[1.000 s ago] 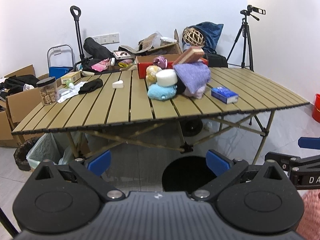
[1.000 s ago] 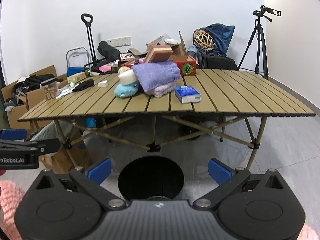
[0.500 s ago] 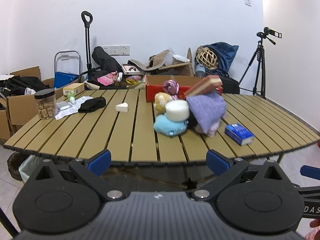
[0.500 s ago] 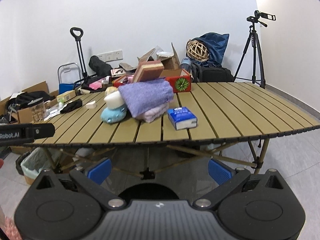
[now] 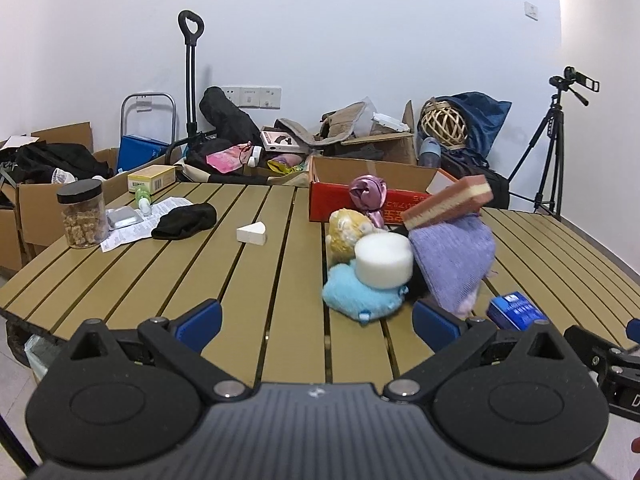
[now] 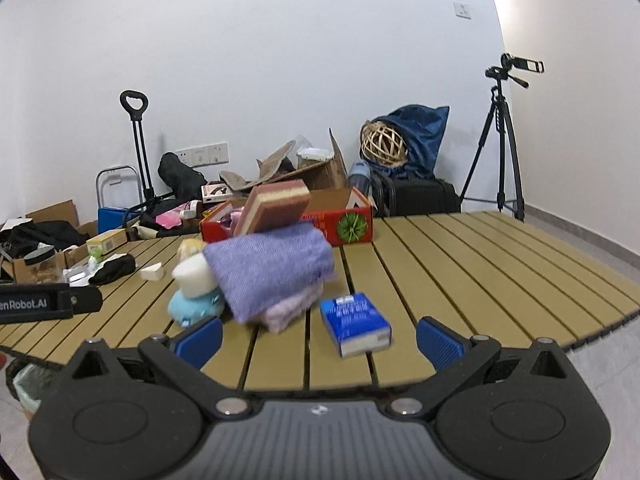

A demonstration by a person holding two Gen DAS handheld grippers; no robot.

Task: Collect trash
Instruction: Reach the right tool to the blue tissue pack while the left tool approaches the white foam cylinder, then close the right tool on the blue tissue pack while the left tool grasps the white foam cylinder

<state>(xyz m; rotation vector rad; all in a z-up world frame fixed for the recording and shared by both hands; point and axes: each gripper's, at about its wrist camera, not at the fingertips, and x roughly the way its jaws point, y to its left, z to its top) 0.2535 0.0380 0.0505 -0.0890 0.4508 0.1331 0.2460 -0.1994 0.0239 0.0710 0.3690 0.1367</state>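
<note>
While both tools hang over the table [image 5: 248, 280] edge | left gripper [image 5: 316, 316] and right gripper [image 6: 318, 332] gape wide, empty | we pick one loose item — blue box [image 6: 354, 324] — and approach squarely.

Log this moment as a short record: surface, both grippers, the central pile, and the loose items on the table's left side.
surface: slatted folding table
left gripper: open, empty, above the near edge
right gripper: open, empty, facing the blue box
central pile: purple towel, layered sponge on top, white foam cylinder on blue plush toy
left side: snack jar, black cloth, white wedge, paper sheet
</note>
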